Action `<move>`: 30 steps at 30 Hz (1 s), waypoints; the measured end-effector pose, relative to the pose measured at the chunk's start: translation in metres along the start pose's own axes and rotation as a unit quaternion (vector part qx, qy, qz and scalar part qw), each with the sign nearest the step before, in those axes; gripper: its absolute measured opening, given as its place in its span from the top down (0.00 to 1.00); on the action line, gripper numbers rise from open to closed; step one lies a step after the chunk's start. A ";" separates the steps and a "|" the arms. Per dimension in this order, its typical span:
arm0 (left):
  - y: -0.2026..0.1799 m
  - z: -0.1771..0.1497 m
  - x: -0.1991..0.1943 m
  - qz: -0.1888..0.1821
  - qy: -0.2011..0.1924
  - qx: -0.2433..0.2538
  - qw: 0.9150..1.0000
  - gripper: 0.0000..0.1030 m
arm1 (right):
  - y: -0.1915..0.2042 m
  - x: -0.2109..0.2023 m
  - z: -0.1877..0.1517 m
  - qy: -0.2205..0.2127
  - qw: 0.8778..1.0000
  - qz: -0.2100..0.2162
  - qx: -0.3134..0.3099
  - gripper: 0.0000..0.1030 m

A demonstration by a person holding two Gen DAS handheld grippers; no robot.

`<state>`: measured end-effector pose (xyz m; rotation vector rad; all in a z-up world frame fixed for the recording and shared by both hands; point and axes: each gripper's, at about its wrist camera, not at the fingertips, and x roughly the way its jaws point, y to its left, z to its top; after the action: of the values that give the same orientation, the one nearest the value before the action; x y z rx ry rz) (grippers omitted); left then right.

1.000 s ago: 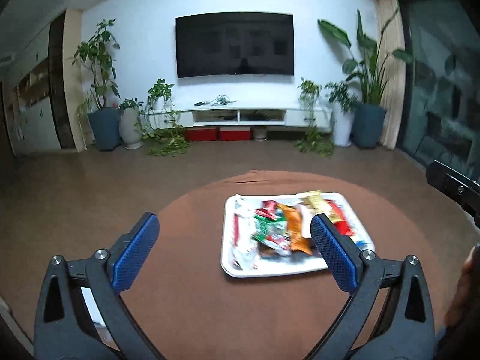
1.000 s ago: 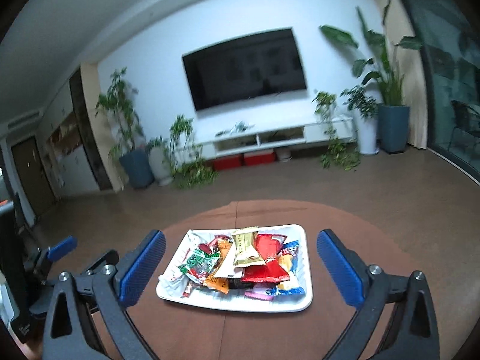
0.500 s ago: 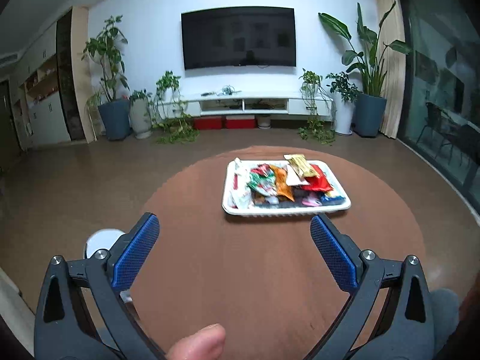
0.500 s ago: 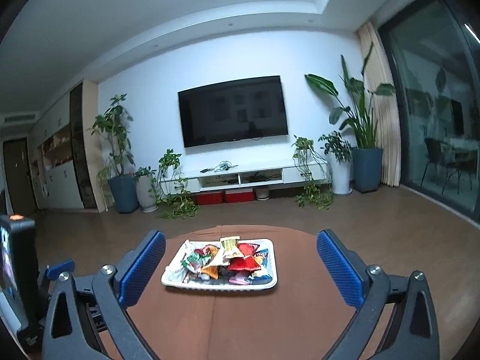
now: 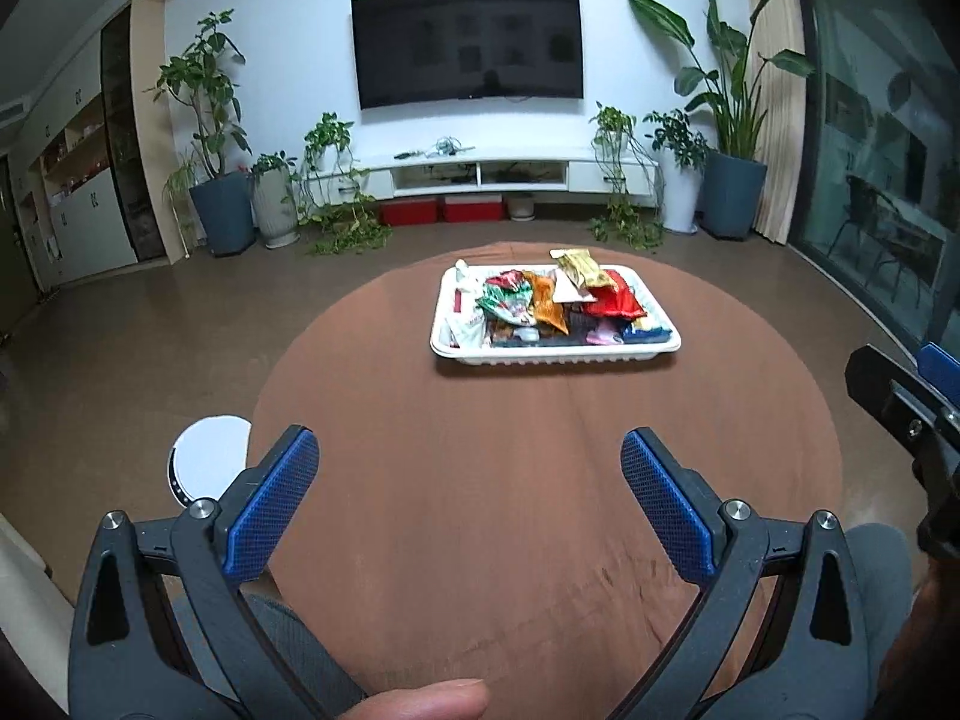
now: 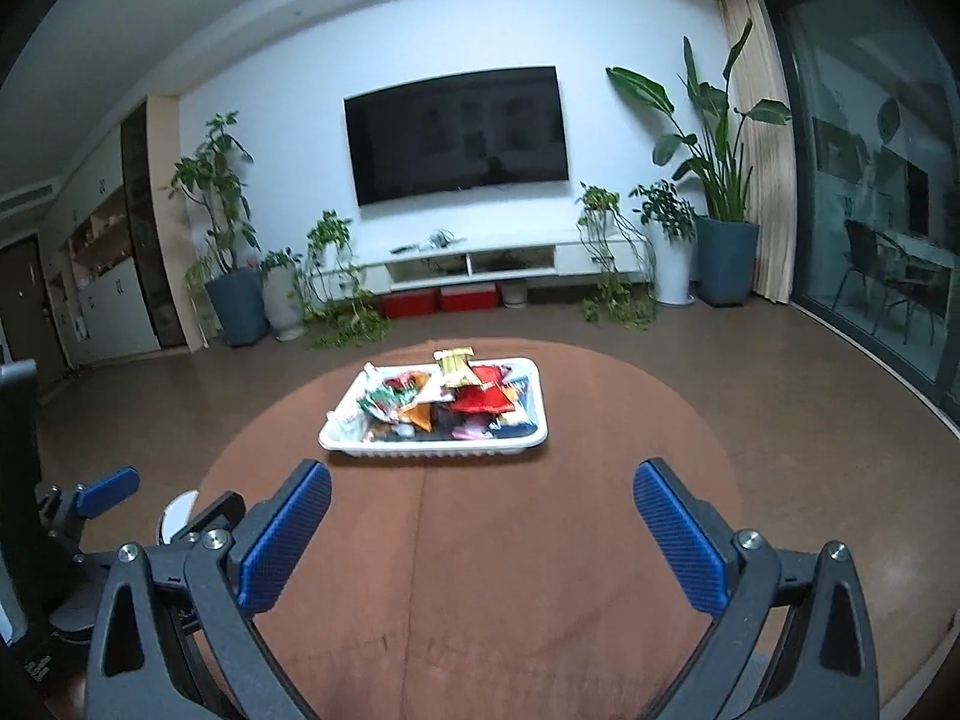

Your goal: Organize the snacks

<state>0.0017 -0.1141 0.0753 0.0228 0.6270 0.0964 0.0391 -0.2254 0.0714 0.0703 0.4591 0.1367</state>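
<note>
A white tray (image 5: 555, 351) holds a pile of several snack packets (image 5: 543, 303) on the far half of a round brown table (image 5: 510, 480). It also shows in the right wrist view (image 6: 432, 449), with the packets (image 6: 456, 396) heaped in it. My left gripper (image 5: 468, 468) is open and empty, held above the near part of the table, well short of the tray. My right gripper (image 6: 480, 501) is open and empty too, also short of the tray. The right gripper's body shows at the right edge of the left wrist view (image 5: 906, 402).
A white round object (image 5: 210, 462) sits on the floor left of the table. A TV (image 5: 468, 42), a low white cabinet (image 5: 480, 171) and potted plants (image 5: 216, 138) line the far wall. Glass doors (image 5: 876, 144) are on the right.
Both grippers have drawn back from the tray toward the near side of the table, so the tray looks smaller and farther. Both stayed open and empty.
</note>
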 end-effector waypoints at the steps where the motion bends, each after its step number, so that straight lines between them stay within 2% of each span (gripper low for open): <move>1: 0.000 -0.001 0.002 -0.003 0.001 -0.001 1.000 0.01 | 0.001 0.000 -0.002 0.001 1.000 0.000 -0.002 0.00; 11: 0.009 -0.007 0.025 -0.012 0.026 -0.010 1.000 0.01 | 0.024 0.004 -0.014 0.011 0.999 -0.006 -0.040 0.00; 30: 0.013 -0.011 0.030 -0.014 0.028 -0.014 0.999 0.01 | 0.029 0.004 -0.020 0.018 0.999 -0.010 -0.044 0.00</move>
<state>0.0180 -0.0984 0.0495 -0.0163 0.6825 0.0796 0.0307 -0.1956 0.0548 -0.0227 0.4900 0.1386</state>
